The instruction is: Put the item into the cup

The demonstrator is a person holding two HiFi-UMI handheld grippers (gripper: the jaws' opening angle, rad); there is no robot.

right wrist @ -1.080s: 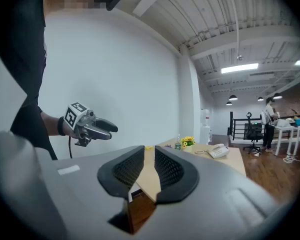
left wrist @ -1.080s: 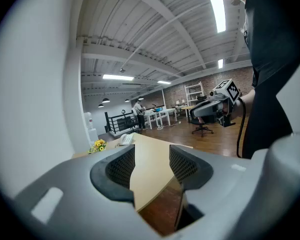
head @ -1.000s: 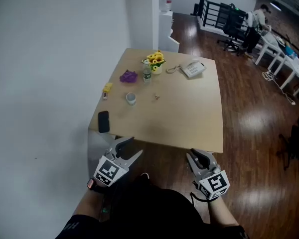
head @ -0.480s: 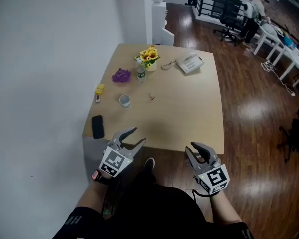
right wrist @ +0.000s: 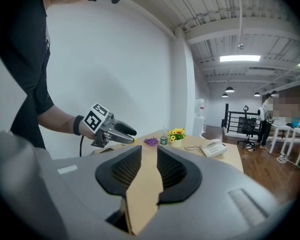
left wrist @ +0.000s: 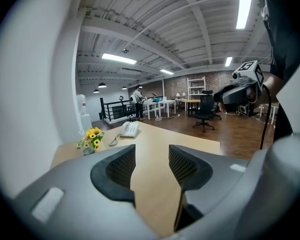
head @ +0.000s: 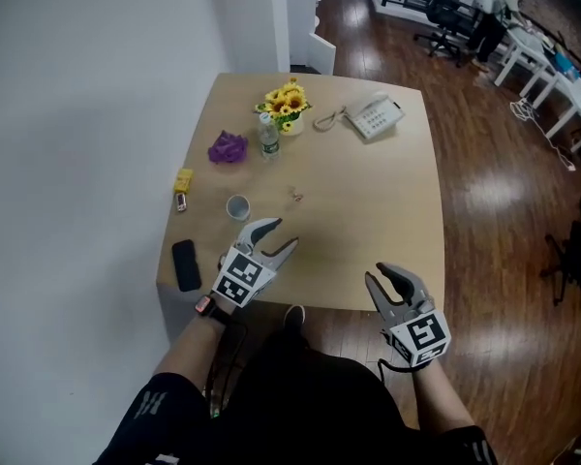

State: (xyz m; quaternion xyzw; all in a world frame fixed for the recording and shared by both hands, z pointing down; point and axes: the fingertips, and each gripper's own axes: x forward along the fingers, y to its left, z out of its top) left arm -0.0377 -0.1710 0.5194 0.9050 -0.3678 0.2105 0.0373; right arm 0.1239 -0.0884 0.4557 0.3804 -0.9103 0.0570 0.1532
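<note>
While jaws open: right hand-held gripper, empty, at worktop near edge.
Left hand-held gripper: released, empty, same edge.
Cup: by left edge; near-right corner bare.

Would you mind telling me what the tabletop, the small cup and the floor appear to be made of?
Tabletop: likely wood or wood-look laminate, matte; pale tan, even, no glare.
Cup: perhaps ceramic or plastic; whitish, too small to tell.
Floor: dark wood planks or laminate, glossy; plank lines and bright reflections show.
</note>
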